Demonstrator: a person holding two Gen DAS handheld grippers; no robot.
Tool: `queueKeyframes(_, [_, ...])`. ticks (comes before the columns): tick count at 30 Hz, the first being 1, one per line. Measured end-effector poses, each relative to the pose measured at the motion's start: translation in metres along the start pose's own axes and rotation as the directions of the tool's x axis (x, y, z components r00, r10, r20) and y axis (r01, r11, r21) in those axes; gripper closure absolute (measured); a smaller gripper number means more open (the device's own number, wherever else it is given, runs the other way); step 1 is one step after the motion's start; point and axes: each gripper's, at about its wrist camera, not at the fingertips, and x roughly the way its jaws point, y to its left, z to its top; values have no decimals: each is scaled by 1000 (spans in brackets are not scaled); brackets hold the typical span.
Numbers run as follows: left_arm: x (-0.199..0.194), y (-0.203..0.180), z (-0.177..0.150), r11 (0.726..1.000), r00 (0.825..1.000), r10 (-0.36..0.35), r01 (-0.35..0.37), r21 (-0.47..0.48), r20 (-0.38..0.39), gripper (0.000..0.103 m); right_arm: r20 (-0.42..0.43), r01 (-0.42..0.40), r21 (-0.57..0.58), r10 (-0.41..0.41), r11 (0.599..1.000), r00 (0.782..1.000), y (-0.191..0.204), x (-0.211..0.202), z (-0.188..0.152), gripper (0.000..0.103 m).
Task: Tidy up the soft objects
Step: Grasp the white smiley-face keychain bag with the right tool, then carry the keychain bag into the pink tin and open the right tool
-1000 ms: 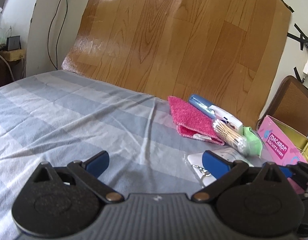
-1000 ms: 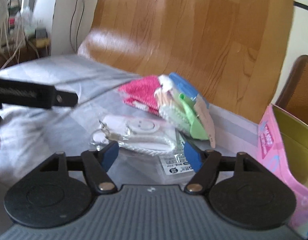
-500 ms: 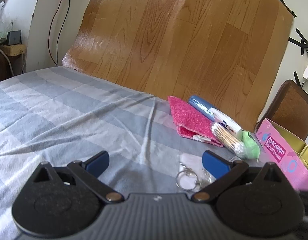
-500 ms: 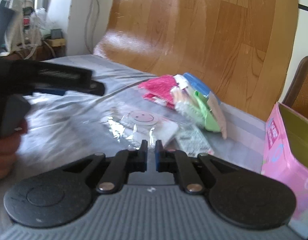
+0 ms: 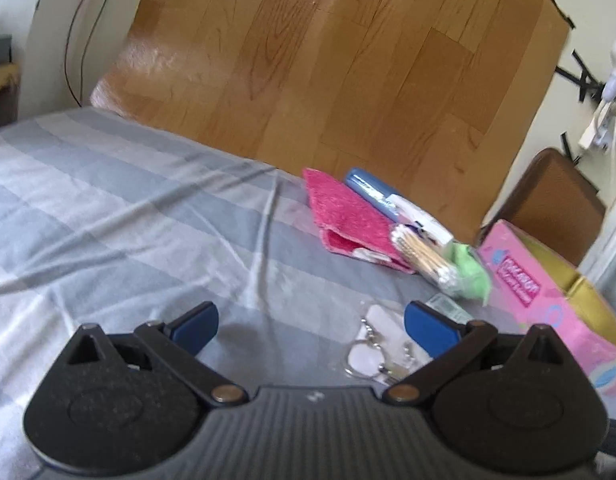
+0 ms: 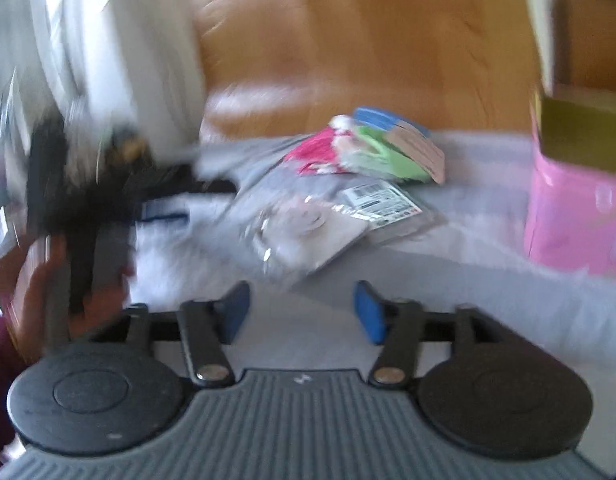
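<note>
A pink cloth (image 5: 349, 220) lies on the grey striped bedsheet (image 5: 108, 208), with a blue-and-white tube (image 5: 381, 196), a pack of cotton swabs (image 5: 421, 254) and a green item (image 5: 469, 272) beside it. A clear bag with a white keychain (image 5: 371, 350) lies just in front of my left gripper (image 5: 311, 326), which is open and empty. In the blurred right wrist view my right gripper (image 6: 302, 312) is open and empty, a short way before the keychain bag (image 6: 308, 232) and a flat labelled packet (image 6: 383, 204). The pile (image 6: 359, 148) lies beyond.
A pink box with a gold inside (image 5: 547, 292) stands at the right, also in the right wrist view (image 6: 579, 208). A wood-pattern board (image 5: 327, 60) leans behind the bed. A brown chair back (image 5: 547, 196) is at far right. The left gripper and hand (image 6: 80, 216) show at left.
My right gripper was shut half a second ago and is now open, pulled back from the keychain bag. The left wrist view has shifted slightly toward the pile.
</note>
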Motion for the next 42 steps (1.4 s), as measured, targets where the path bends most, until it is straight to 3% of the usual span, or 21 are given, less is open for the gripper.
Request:
queueKeyframes(4, [-2,6,-1,998,999,-42,43,-42,6,0,-38,-23,142,29,990,999,-18,24,13,39])
queueKeyframes(10, [-1,7,0,997,999,-45,46,-57,8,0,-48,-21,129,28,991,998,-5,61,26,41])
queueKeyframes(12, [-1,6,0,998,999,-44,44,-51,8,1,-59,-7,102,13,995,998,1,69,27,59])
queueKeyframes(18, [0,3,-1,998,999,-53,53,-33,4,5,-47,-2,110,8,994,999,-5,51,17,72])
queueKeyframes(25, [0,-9,-4,992,993,-117,118,37,-34,6,-31,17,121,-13,993,999,-16,1,-9,74])
queueKeyframes(30, [-3,-34,-15,975,974,-188,201,99,-126,6,-2,37,139,-37,990,999,-22,-30,-30,74])
queueKeyframes(34, [-13,-67,-32,939,929,-299,327,106,-217,5,19,48,129,-51,991,999,-24,-43,-37,74])
queueKeyframes(37, [-10,-97,-47,928,909,-266,332,171,-321,3,47,56,91,-60,994,997,-23,-49,-39,74])
queueKeyframes(40, [-12,-118,-59,911,902,-267,351,215,-340,2,77,94,26,-96,995,992,-16,-51,-41,75])
queueKeyframes(42, [-12,-125,-62,910,905,-257,344,229,-340,10,104,133,-10,-131,991,986,-16,-54,-44,75])
